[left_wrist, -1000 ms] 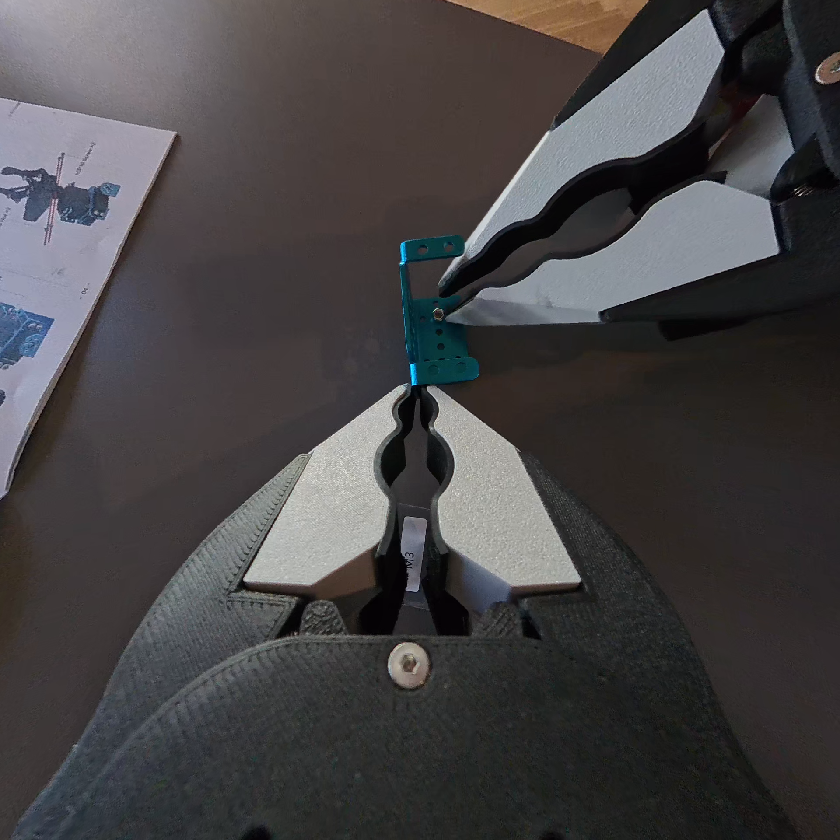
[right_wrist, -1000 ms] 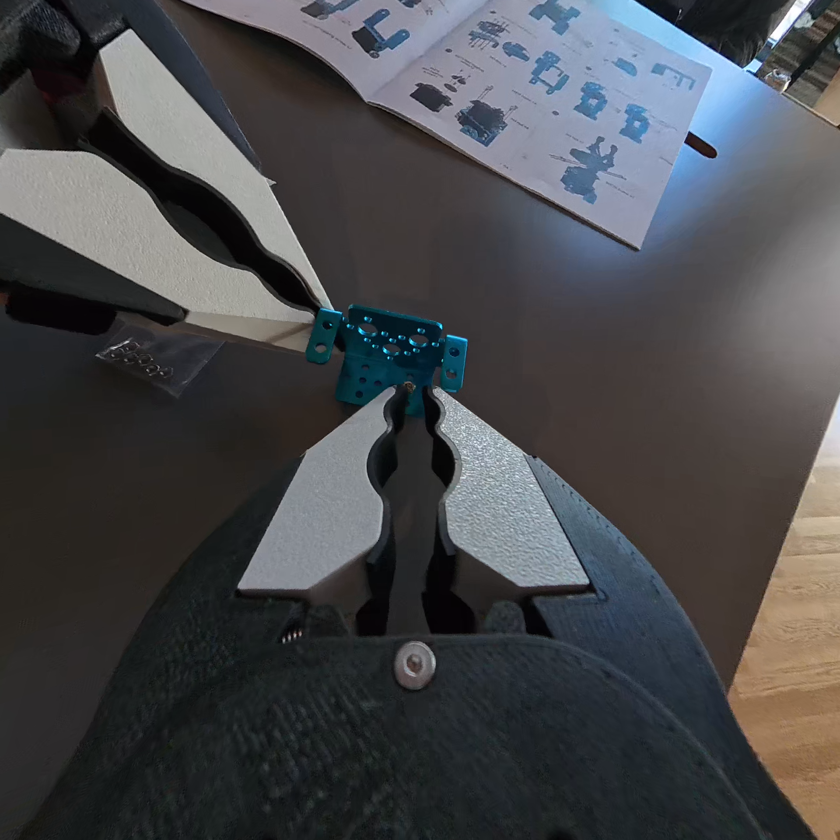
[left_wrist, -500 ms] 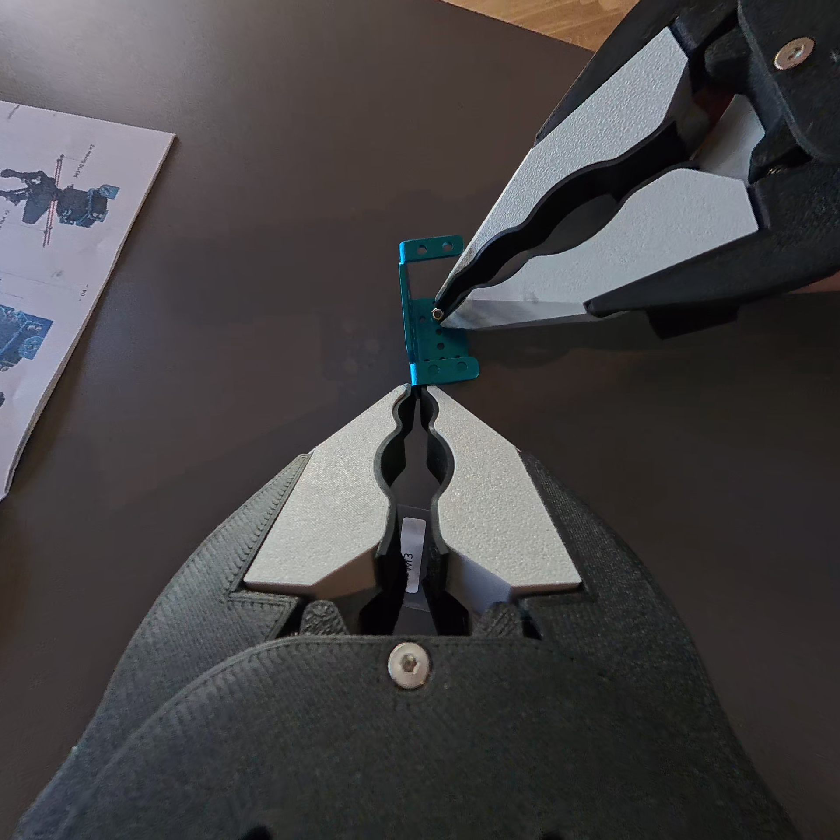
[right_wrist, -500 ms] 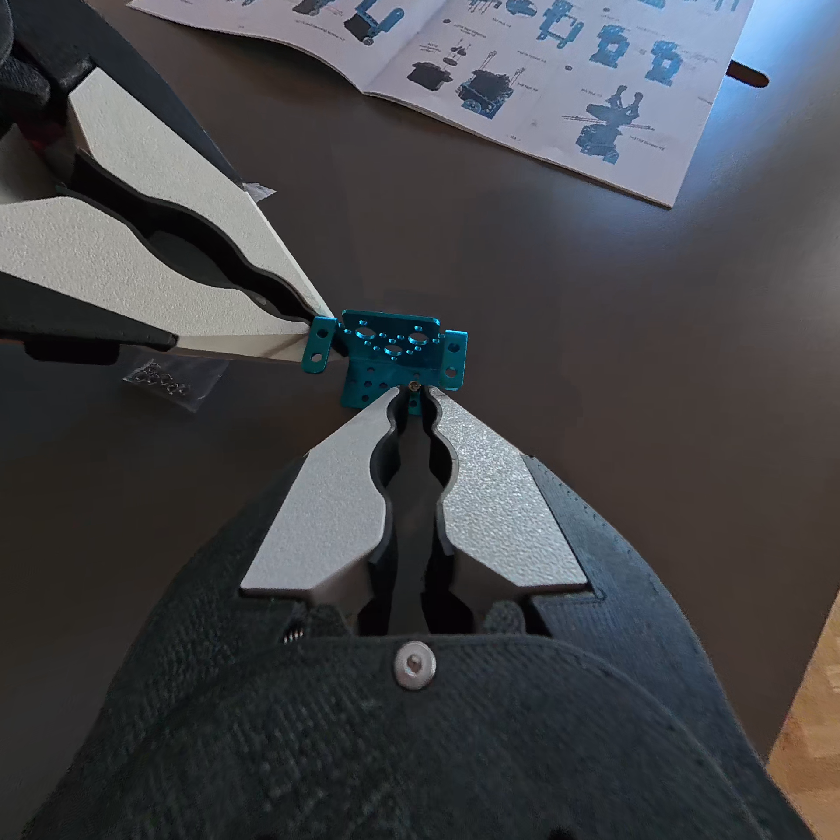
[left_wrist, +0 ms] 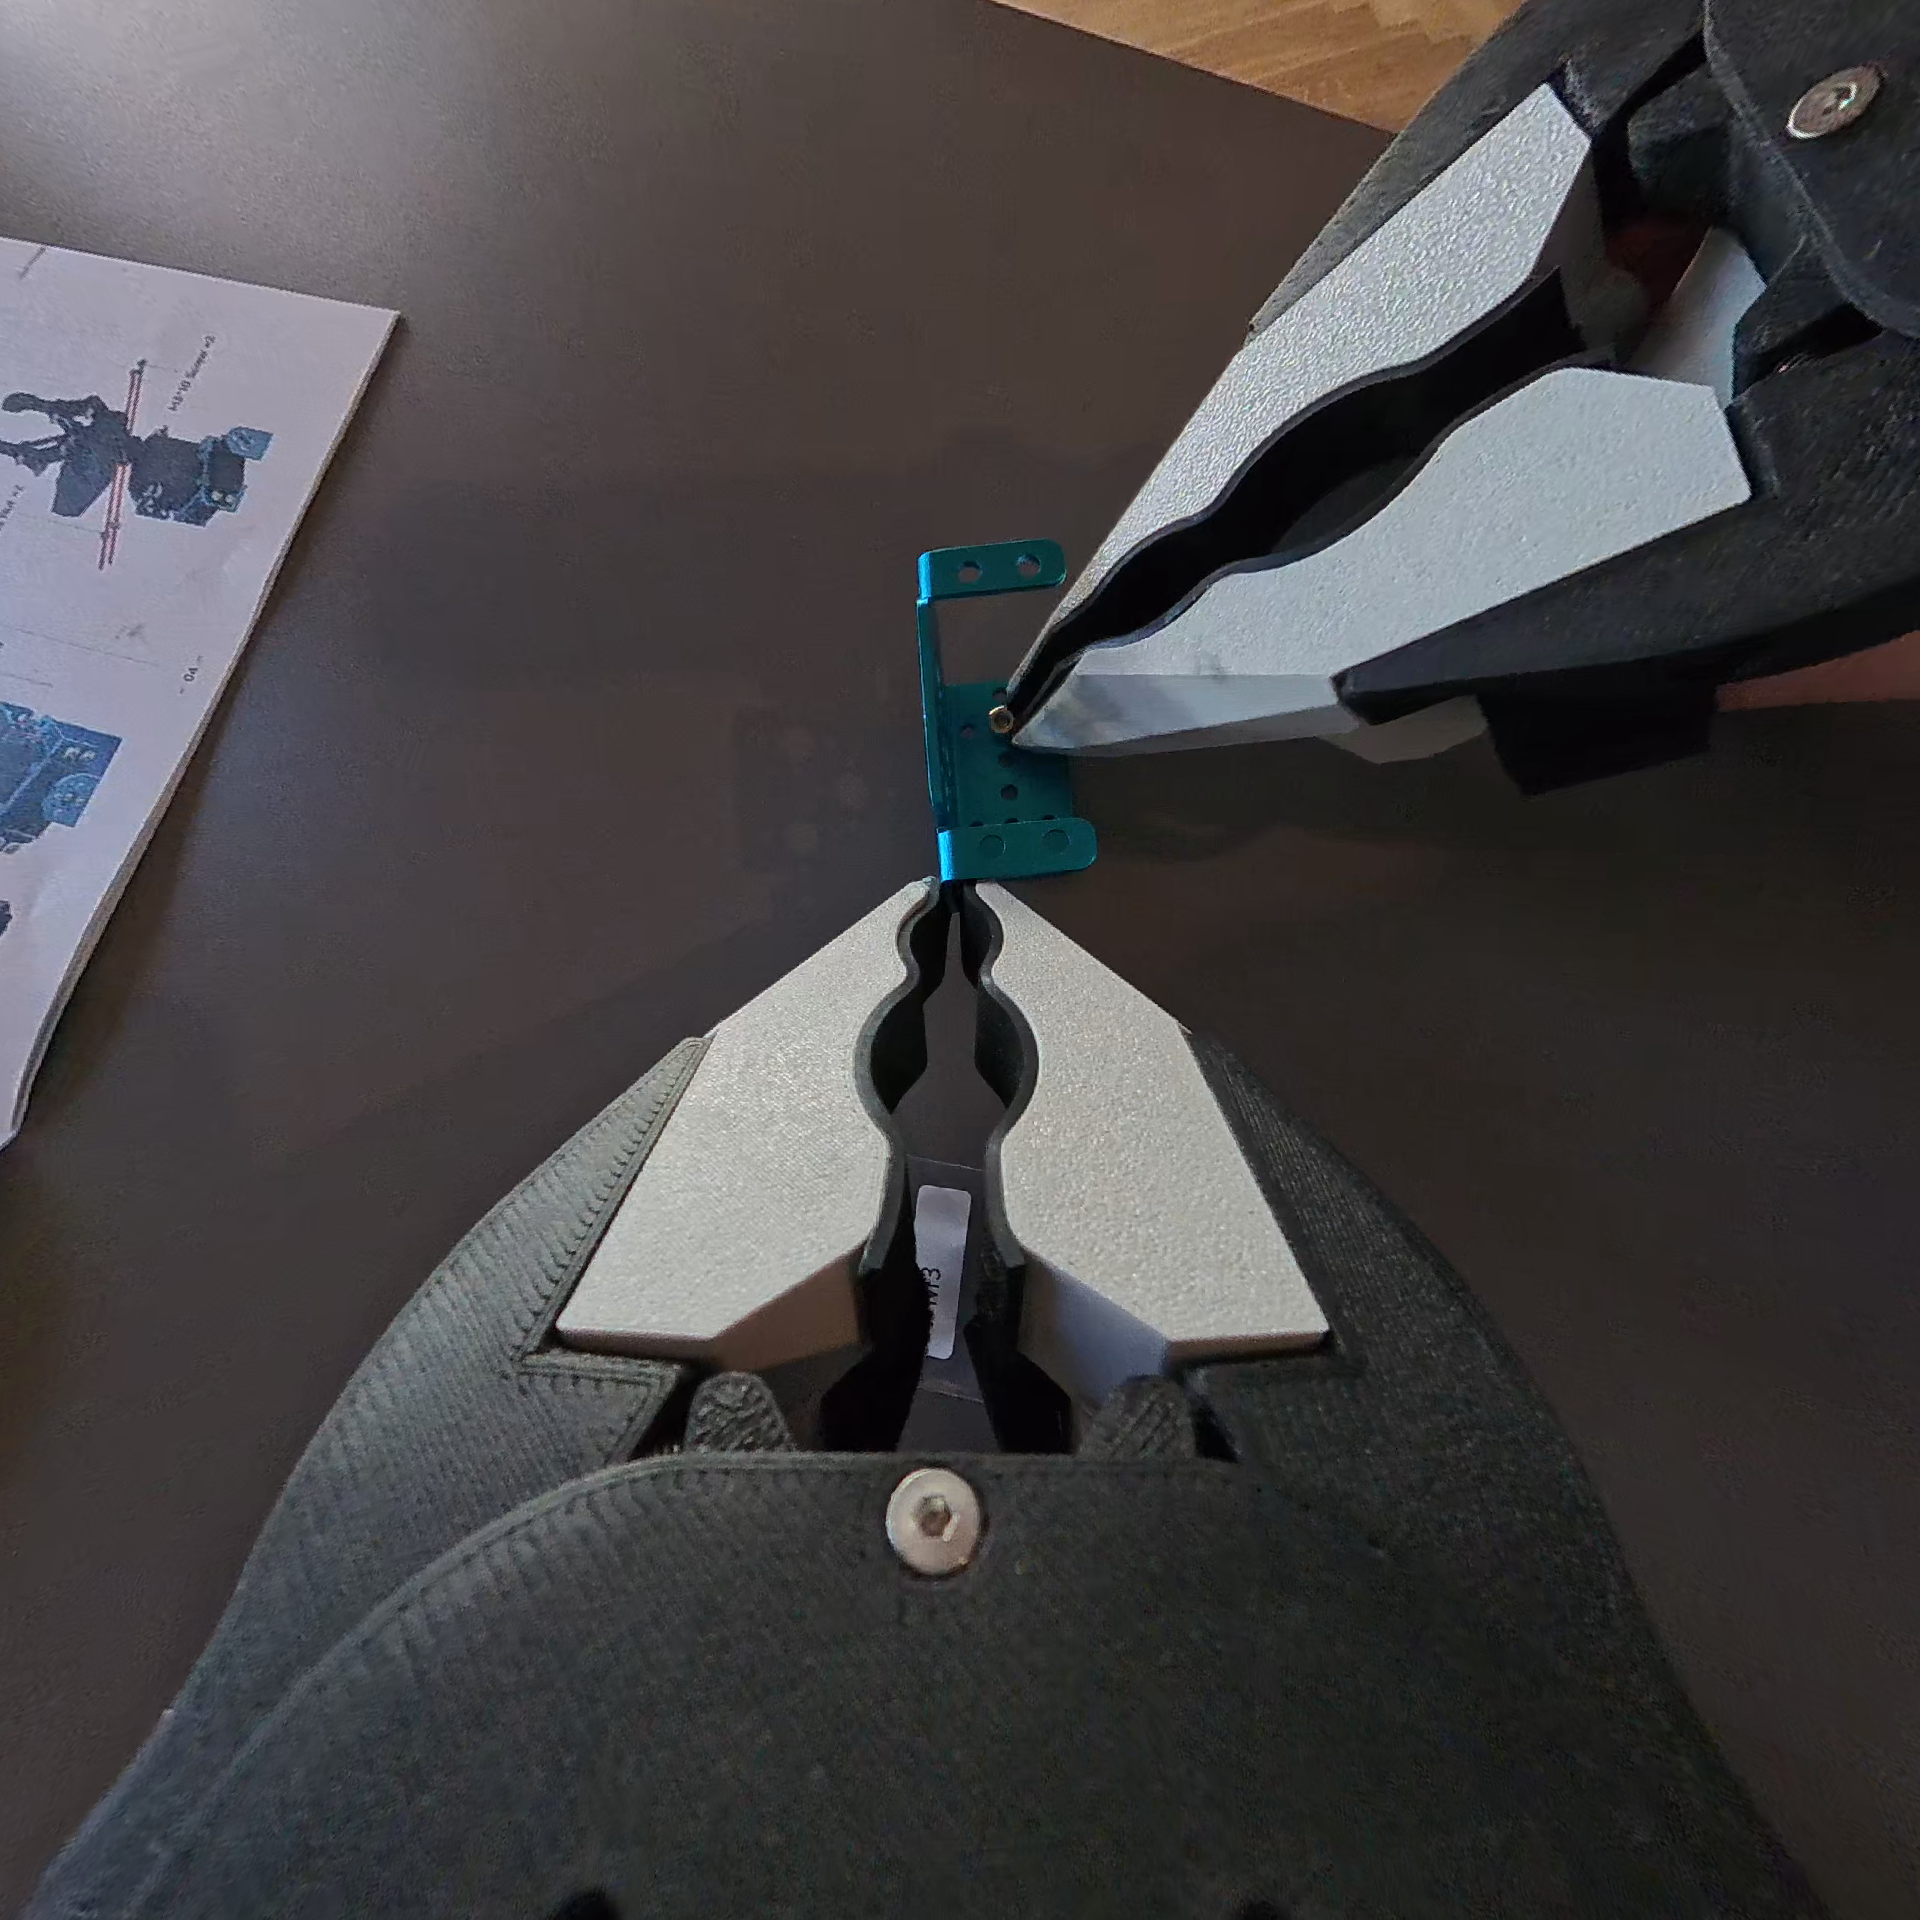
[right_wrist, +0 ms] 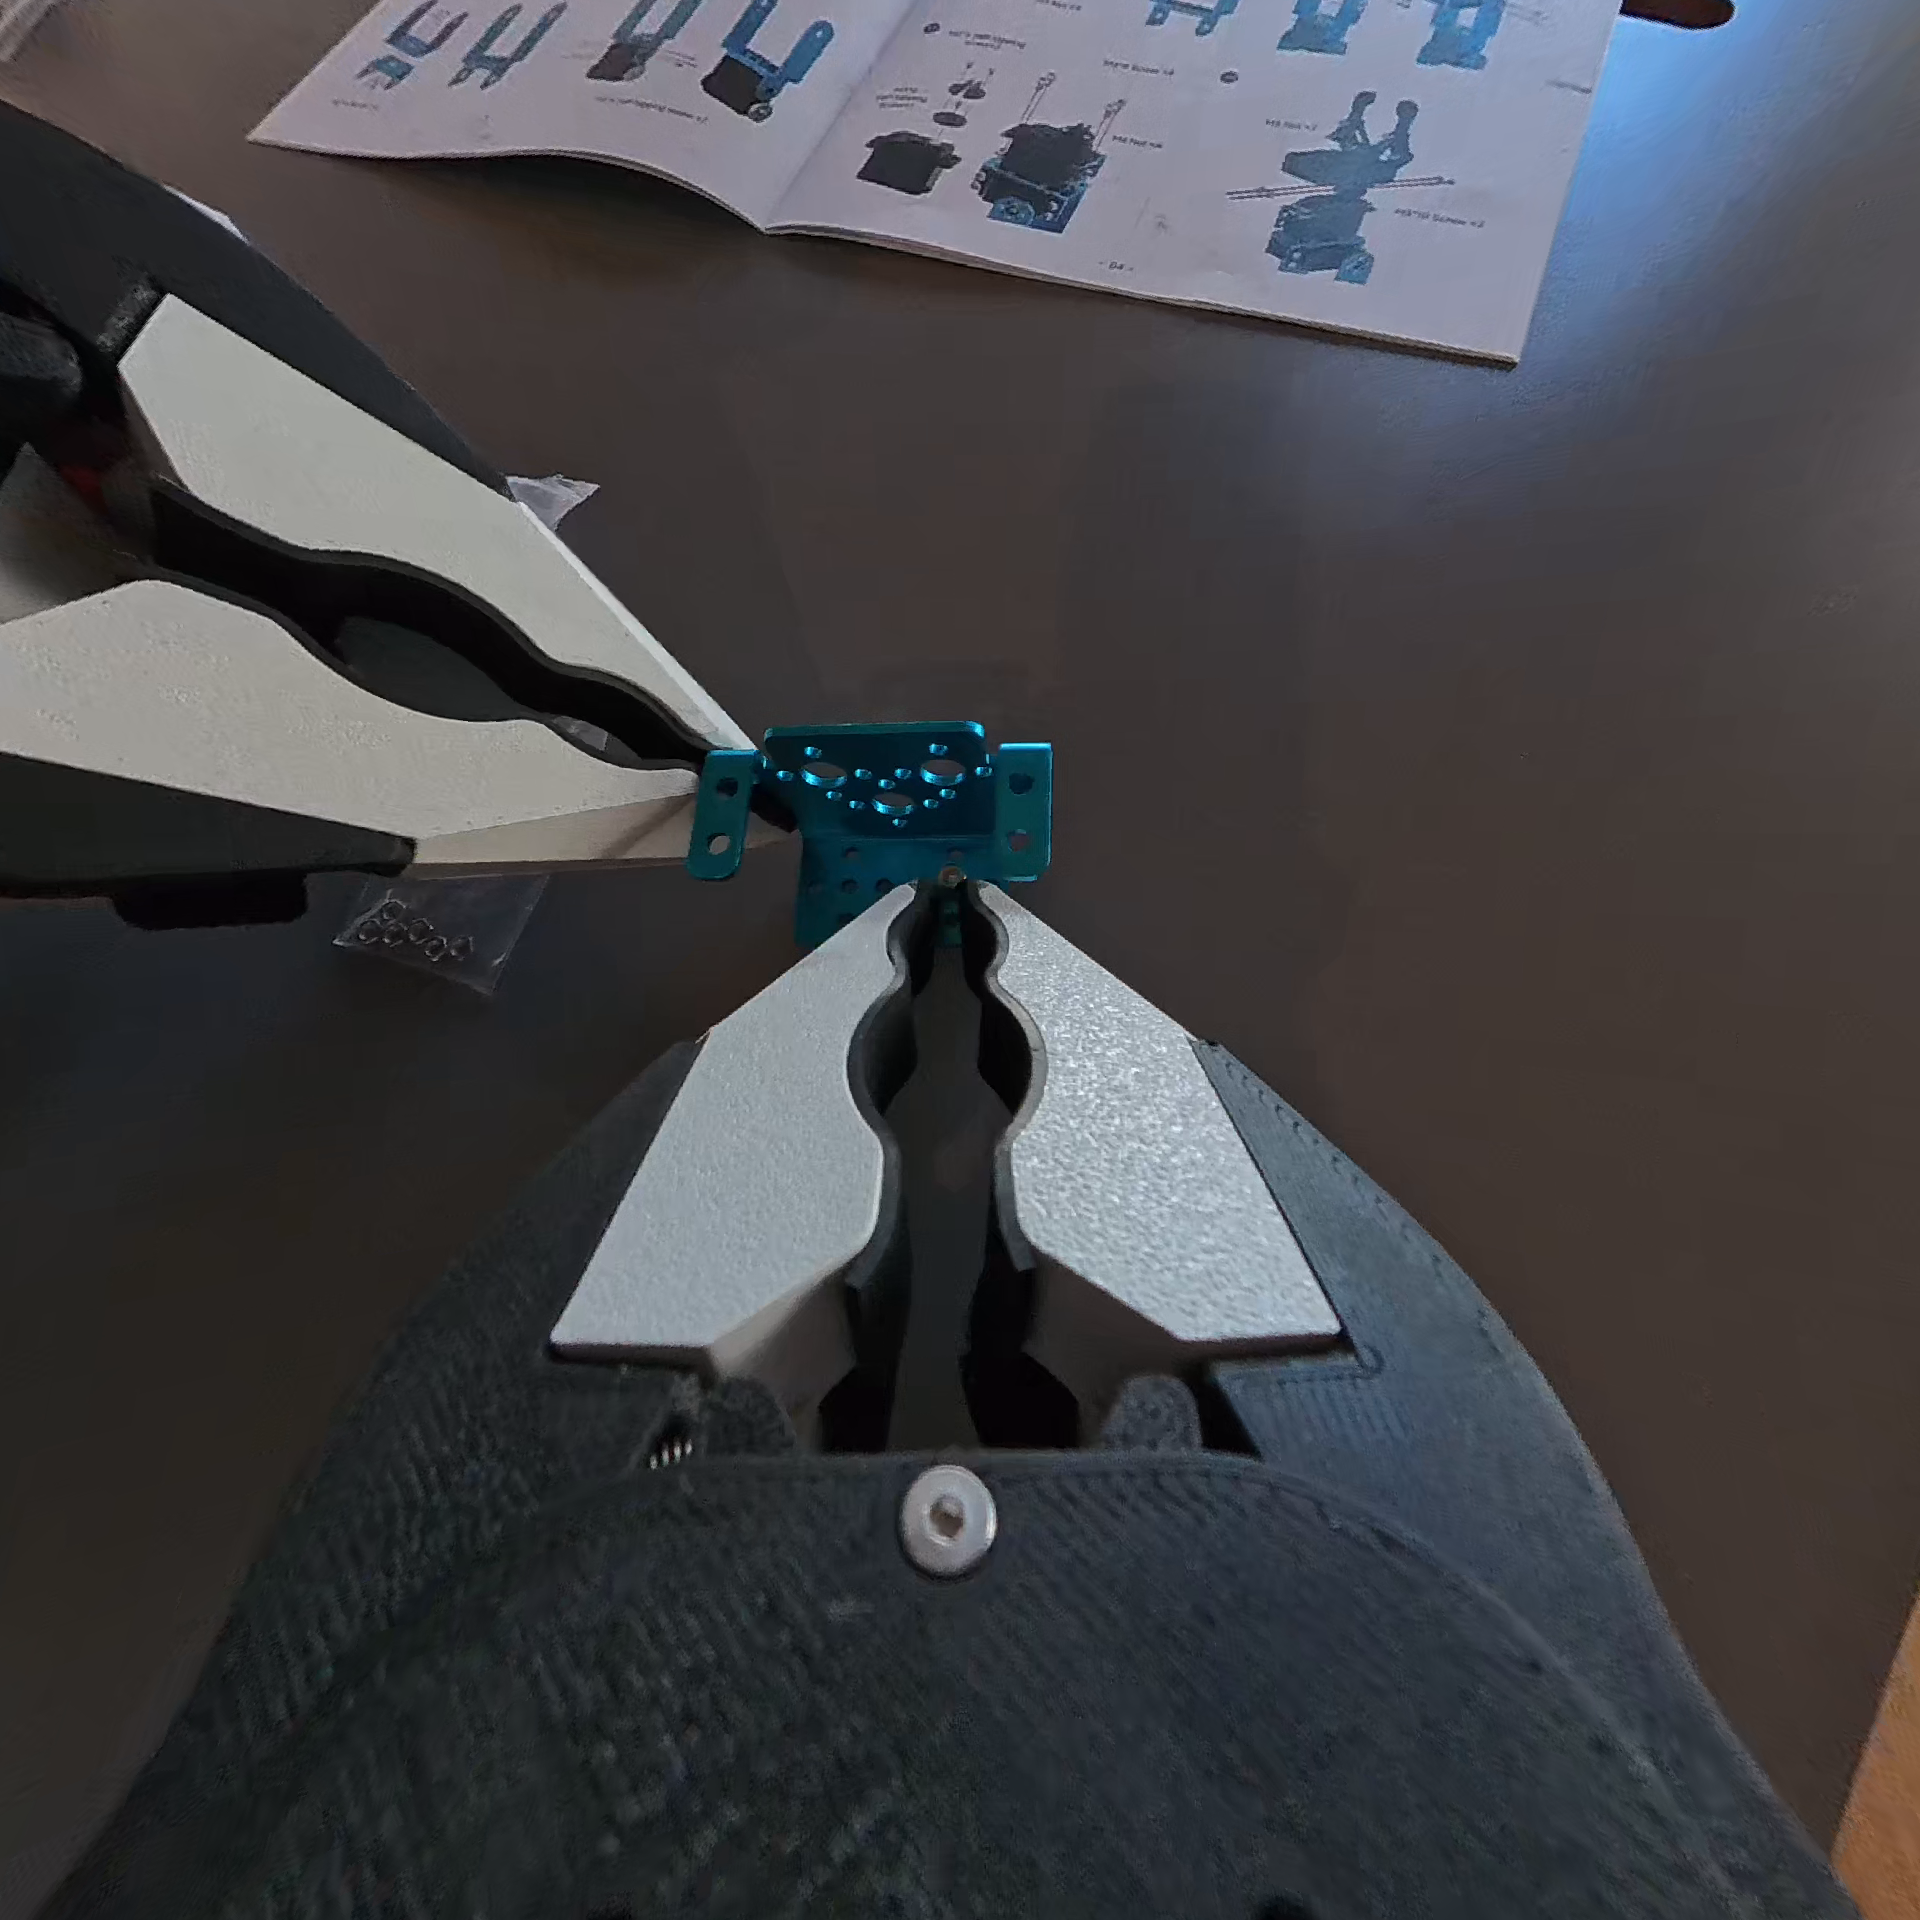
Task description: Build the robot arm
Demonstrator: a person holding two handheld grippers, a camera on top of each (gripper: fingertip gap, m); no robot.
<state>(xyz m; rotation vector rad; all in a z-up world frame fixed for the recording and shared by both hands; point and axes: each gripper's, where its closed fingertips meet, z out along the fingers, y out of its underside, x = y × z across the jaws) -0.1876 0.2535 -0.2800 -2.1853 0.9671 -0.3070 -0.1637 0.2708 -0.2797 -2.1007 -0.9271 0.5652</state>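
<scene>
A blue perforated metal bracket [left_wrist: 987, 727] stands on edge on the dark table; it also shows in the right wrist view [right_wrist: 883, 810]. My left gripper [left_wrist: 951, 888] is shut on the bracket's near edge and holds it upright. It shows from the left in the right wrist view [right_wrist: 743, 790], clamped beside the bracket's side flange. My right gripper [right_wrist: 943, 888] is shut on a small brass screw [right_wrist: 948, 876] and holds its tip against a hole in the bracket's face. In the left wrist view the right gripper [left_wrist: 1023, 707] comes in from the upper right with the screw [left_wrist: 1000, 715] at the bracket.
An open instruction booklet [right_wrist: 1039, 135] lies on the dark table [right_wrist: 1351, 727] beyond the bracket; its corner shows in the left wrist view [left_wrist: 156, 571]. A small clear bag of screws [right_wrist: 426, 930] lies under the left gripper. Wooden floor [left_wrist: 1247, 42] shows past the table edge. My two grippers' fingertips are within a few centimetres of each other.
The right gripper has tilted and turned a little while keeping the screw at the bracket's hole. The left gripper and the bracket have stayed in place.
</scene>
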